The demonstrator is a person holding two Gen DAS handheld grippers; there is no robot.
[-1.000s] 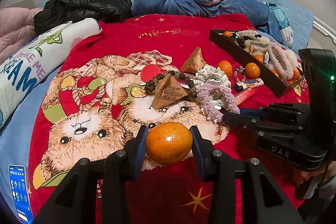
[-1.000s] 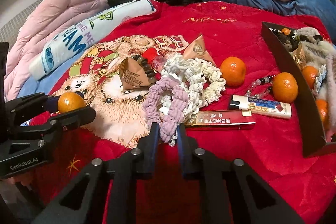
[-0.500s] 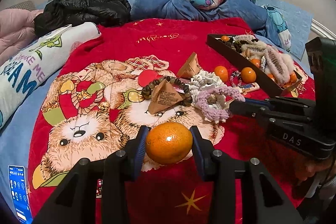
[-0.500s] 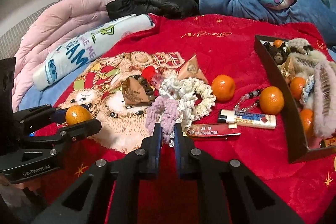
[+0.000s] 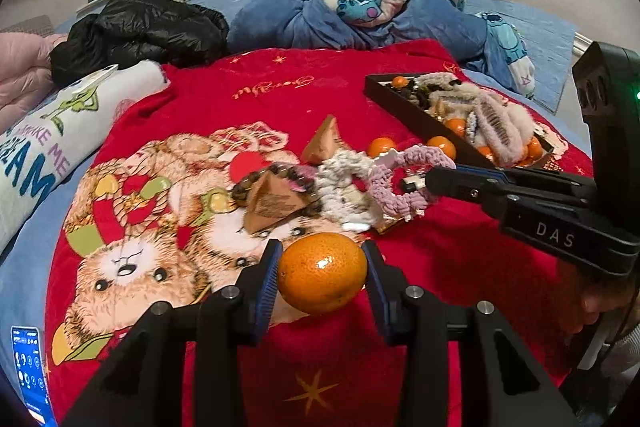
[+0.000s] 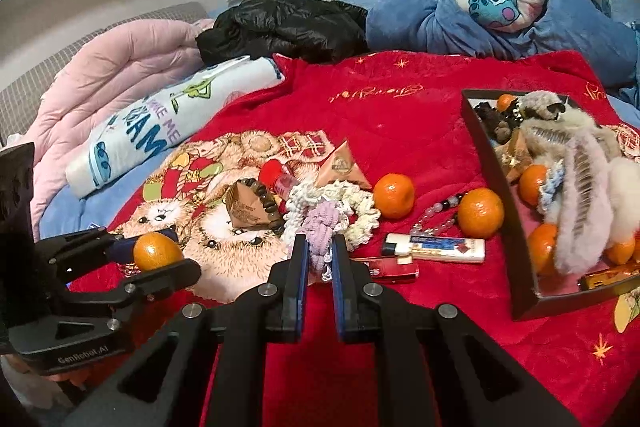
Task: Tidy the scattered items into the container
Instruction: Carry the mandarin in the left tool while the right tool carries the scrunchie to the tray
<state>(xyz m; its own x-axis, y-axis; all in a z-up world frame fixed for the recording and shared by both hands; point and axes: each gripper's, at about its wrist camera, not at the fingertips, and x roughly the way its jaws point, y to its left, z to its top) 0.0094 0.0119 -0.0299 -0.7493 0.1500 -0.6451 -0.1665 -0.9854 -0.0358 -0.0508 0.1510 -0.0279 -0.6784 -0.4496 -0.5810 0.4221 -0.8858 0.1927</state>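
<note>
Downward-angled, left gripper (image 5: 322,277) clamps tangerine (image 5: 322,278); right gripper (image 6: 319,254) pinches scrunchie (image 6: 320,227).

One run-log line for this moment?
left gripper: holds orange | right gripper: pinches purple scrunchie | tray: partly filled

Oranges: one in the left gripper (image 5: 322,277), two loose on the bed (image 6: 394,195) (image 6: 480,213), at least four showing in the tray (image 6: 496,187). Two paper pyramids (image 6: 342,167) (image 6: 246,207), two scrunchies (image 6: 320,227) (image 6: 360,211), two bead bracelets (image 6: 266,201) (image 6: 440,213), one lighter (image 6: 434,247), one red packet (image 6: 390,267).
</note>
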